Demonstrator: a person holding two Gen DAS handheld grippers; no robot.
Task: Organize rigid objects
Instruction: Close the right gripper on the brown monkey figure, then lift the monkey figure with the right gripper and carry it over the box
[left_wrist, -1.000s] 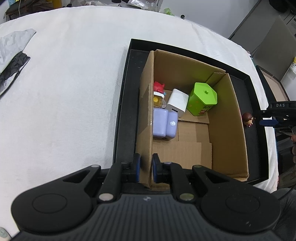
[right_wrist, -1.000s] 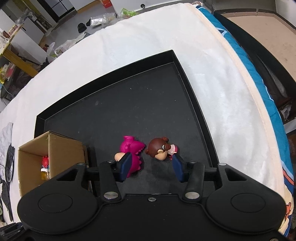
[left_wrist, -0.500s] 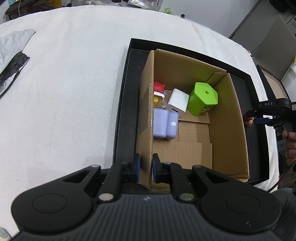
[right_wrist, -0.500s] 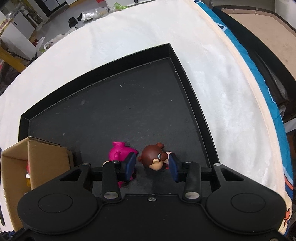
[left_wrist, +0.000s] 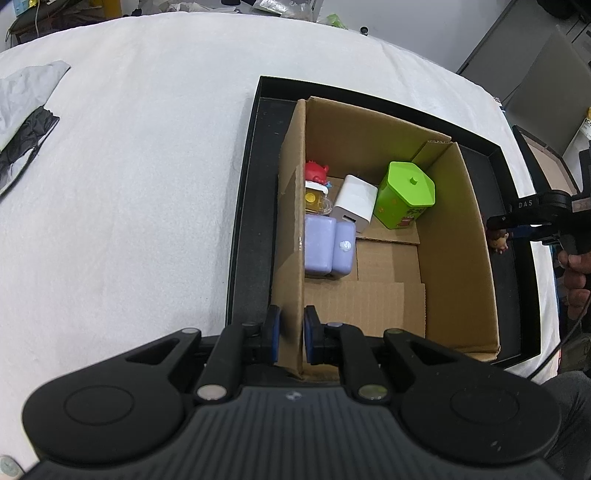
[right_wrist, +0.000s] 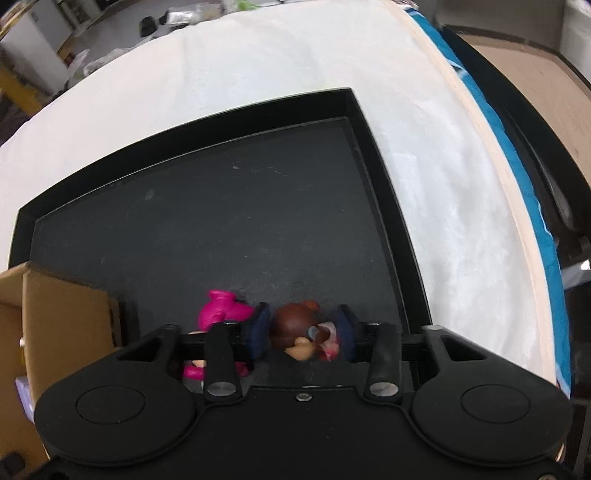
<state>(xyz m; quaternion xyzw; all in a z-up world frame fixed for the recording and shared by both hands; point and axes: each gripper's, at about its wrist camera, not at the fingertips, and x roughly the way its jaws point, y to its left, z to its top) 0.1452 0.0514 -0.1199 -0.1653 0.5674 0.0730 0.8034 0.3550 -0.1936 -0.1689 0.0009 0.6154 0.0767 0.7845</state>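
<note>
My left gripper (left_wrist: 290, 334) is shut on the near left wall of a cardboard box (left_wrist: 458, 236) that stands in a black tray (left_wrist: 243, 206). In the box lie a green tin (left_wrist: 404, 195), a white charger (left_wrist: 354, 203), a purple case (left_wrist: 327, 245) and a red-topped figurine (left_wrist: 316, 181). My right gripper (right_wrist: 303, 334) is shut on a brown bear figurine (right_wrist: 293, 328), low over the tray floor (right_wrist: 229, 229). A magenta figurine (right_wrist: 221, 312) lies just left of it. The bear also shows in the left wrist view (left_wrist: 499, 240), beyond the box's right wall.
The tray sits on a white cloth-covered table (left_wrist: 129, 166). A grey and black cloth (left_wrist: 22, 110) lies at the far left. The table's blue-edged right side (right_wrist: 524, 177) drops off beside the tray. The box corner (right_wrist: 62, 317) is left of the right gripper.
My right gripper moved forward around the brown bear figurine and closed on it. The left gripper has kept its hold on the box wall.
</note>
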